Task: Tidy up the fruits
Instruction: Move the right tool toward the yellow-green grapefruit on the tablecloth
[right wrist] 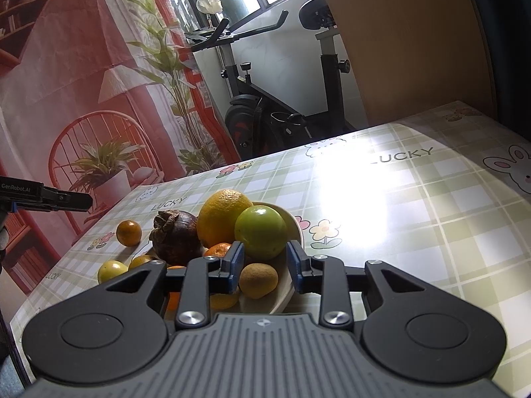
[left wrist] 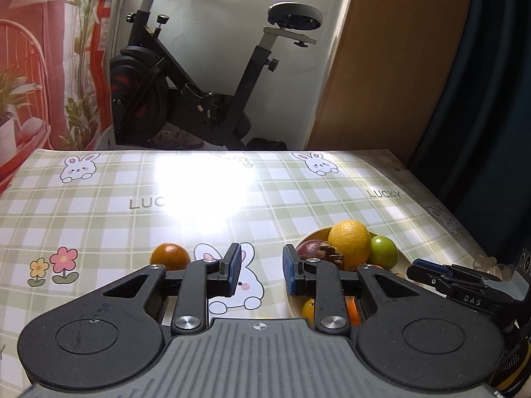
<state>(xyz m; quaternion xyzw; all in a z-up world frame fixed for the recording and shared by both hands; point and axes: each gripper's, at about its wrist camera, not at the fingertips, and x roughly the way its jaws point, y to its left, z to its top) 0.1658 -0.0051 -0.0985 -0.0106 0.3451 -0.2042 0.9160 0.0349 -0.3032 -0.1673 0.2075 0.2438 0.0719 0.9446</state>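
While both grippers hover over the desk (left wrist: 99, 219), neither holds anything. The left gripper (left wrist: 260, 270) has its jaws spread wide above a printed rabbit on the checked cloth, with a small orange fruit (left wrist: 170, 256) lying on the desk just to its left, apart from the bowl (left wrist: 315, 233). The right gripper (right wrist: 265, 267) is also wide, its jaws flanking the near side of the bowl (right wrist: 293, 224), with a green fruit (right wrist: 260, 232) and a brown kiwi (right wrist: 258, 280) showing between them; whether the pads touch the fruit I cannot tell. In the bowl a big yellow orange (right wrist: 222, 220), a dark mangosteen (right wrist: 176, 237) and some small oranges (right wrist: 217, 250) are heaped together. Beside the bowl a yellow-green fruit (right wrist: 112, 270) and the loose small orange fruit (right wrist: 128, 232) lie on the cloth. An exercise bike (left wrist: 186, 76) stands beyond the desk.
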